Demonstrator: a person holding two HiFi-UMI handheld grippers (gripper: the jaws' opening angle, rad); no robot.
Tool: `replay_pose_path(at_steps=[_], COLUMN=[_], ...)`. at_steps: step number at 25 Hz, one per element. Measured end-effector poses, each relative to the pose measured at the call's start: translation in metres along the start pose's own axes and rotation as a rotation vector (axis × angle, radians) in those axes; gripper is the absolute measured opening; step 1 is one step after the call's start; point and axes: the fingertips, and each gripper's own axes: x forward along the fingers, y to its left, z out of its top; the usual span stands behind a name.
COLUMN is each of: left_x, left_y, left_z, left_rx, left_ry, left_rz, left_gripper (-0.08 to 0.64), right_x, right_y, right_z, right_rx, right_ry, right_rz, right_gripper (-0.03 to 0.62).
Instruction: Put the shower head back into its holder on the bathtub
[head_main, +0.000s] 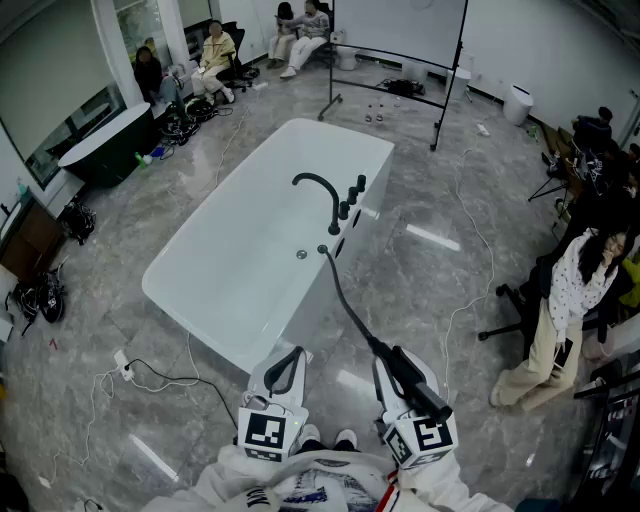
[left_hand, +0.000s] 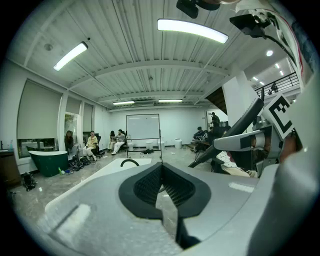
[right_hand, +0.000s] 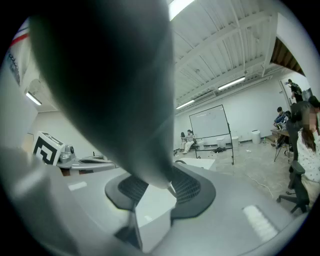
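A white bathtub (head_main: 200, 290) stands ahead of me on the grey floor. A black curved faucet (head_main: 322, 192) and black knobs (head_main: 352, 192) sit on its right rim. A black hose (head_main: 345, 300) runs from that rim down to the black shower head (head_main: 412, 382). My right gripper (head_main: 392, 368) is shut on its handle, low and near my body. In the right gripper view the shower head (right_hand: 115, 75) is a big dark blur passing between the pads (right_hand: 187, 187). My left gripper (head_main: 290, 362) is beside it, shut with nothing in it; the left gripper (left_hand: 161, 167) has its tips meeting.
Several seated people (head_main: 215, 50) are at the far end, near a whiteboard on a black stand (head_main: 400, 30). A dark tub (head_main: 105, 140) stands at the left wall. A person on a chair (head_main: 575, 300) sits at the right. Cables (head_main: 150, 375) lie on the floor.
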Motion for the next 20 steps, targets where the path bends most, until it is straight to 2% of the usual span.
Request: replay_pose_path(at_steps=[20], left_x=[0.012], left_y=[-0.021], left_z=[-0.009], left_rx=[-0.001], left_ry=[0.024], left_rz=[0.037], left_gripper=[-0.008], right_x=[-0.011], right_y=[-0.025], right_z=[0.000], right_rx=[0.015], right_ry=[-0.009], right_rz=[0.046], right_gripper=[0.140])
